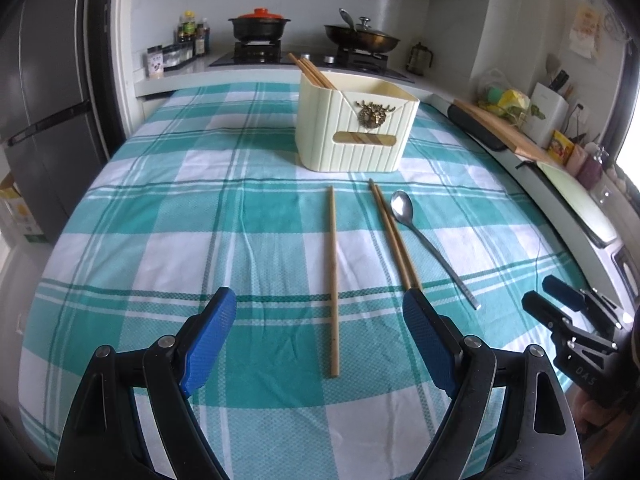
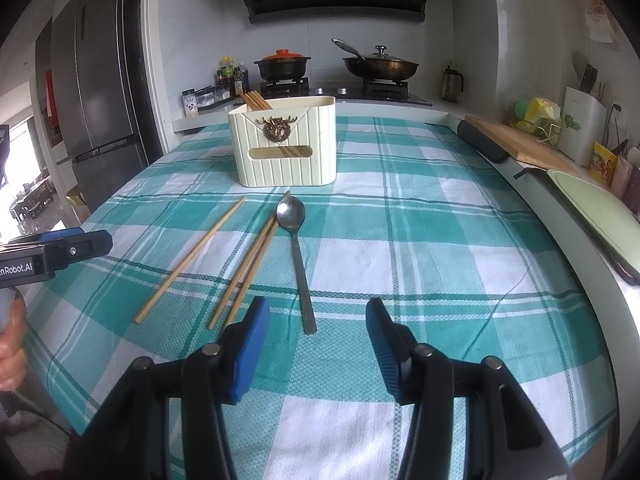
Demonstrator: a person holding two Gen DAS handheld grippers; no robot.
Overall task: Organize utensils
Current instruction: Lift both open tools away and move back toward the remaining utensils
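Note:
A cream utensil holder (image 1: 354, 128) (image 2: 286, 142) stands on the checked tablecloth with chopsticks (image 1: 312, 70) leaning in its back left corner. In front of it lie a single wooden chopstick (image 1: 333, 280) (image 2: 190, 260), a pair of chopsticks (image 1: 394, 236) (image 2: 250, 268) and a metal spoon (image 1: 430, 240) (image 2: 298, 252). My left gripper (image 1: 320, 304) hovers open above the single chopstick's near half, touching nothing. My right gripper (image 2: 316, 312) is open just behind the spoon handle's near end, nothing between its fingers. It also shows at the right edge as the right gripper (image 1: 548, 296).
A stove with a black pot (image 1: 258, 26) and a pan (image 1: 362, 36) sits behind the table. Along the right counter are a wooden board (image 2: 520, 142), a knife block (image 2: 582, 120) and a pale tray (image 2: 596, 208). A fridge (image 2: 96, 92) stands at the left.

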